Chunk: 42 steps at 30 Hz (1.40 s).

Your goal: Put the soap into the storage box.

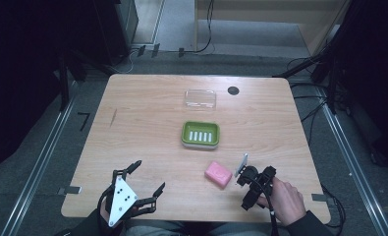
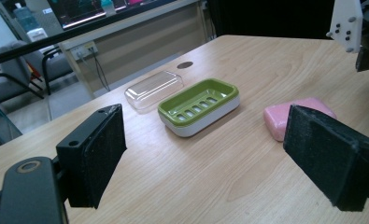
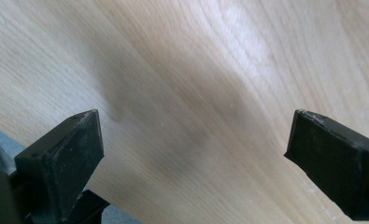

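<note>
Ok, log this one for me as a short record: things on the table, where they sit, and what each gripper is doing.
surface: wooden table
soap: pink soap bar, lying flat on the table, nearer the person than the dish
dish: green soap dish, mid-table, nothing in it
lid: clear plastic lid, lying beyond the dish, apart from it
left gripper: jaws open, nothing between them, at the near left edge
right gripper: jaws open, nothing between them, just right of the soap bar
contact: neither gripper holds anything
</note>
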{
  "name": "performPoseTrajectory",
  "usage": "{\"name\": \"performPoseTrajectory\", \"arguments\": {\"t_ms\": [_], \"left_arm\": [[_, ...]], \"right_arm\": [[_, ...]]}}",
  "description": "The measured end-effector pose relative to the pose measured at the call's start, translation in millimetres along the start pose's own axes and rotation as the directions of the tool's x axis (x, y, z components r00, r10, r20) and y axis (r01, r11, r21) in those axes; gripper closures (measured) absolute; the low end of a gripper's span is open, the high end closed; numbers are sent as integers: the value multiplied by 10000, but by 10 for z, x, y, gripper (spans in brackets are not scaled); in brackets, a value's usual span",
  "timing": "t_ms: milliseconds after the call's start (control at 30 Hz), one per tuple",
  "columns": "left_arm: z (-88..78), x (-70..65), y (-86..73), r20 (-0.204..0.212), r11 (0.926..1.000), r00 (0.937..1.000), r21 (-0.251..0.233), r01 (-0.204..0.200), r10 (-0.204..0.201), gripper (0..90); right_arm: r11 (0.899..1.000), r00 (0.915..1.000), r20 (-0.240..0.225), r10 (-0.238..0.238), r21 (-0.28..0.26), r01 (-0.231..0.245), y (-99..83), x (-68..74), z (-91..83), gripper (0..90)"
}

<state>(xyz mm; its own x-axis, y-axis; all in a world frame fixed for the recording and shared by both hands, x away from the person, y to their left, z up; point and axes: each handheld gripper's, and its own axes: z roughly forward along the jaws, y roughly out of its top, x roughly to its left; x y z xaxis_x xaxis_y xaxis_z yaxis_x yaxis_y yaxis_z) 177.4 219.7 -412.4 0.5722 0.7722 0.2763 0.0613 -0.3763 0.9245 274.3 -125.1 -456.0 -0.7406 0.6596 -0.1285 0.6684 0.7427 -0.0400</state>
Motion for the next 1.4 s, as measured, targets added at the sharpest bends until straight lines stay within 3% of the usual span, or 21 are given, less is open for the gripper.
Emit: {"name": "performPoseTrajectory", "arguments": {"t_ms": [700,1400], "left_arm": [[-1,1,0,15,10000,10000,-33,29,-28,136],[-1,6,-2,-9,10000,10000,-59,75,-75,136]], "right_arm": [[9976,9983,122,-566,-402,570,344,43,-83,42],[9923,9944,-46,-1058,-651,1053,706,99,-111,35]]}}
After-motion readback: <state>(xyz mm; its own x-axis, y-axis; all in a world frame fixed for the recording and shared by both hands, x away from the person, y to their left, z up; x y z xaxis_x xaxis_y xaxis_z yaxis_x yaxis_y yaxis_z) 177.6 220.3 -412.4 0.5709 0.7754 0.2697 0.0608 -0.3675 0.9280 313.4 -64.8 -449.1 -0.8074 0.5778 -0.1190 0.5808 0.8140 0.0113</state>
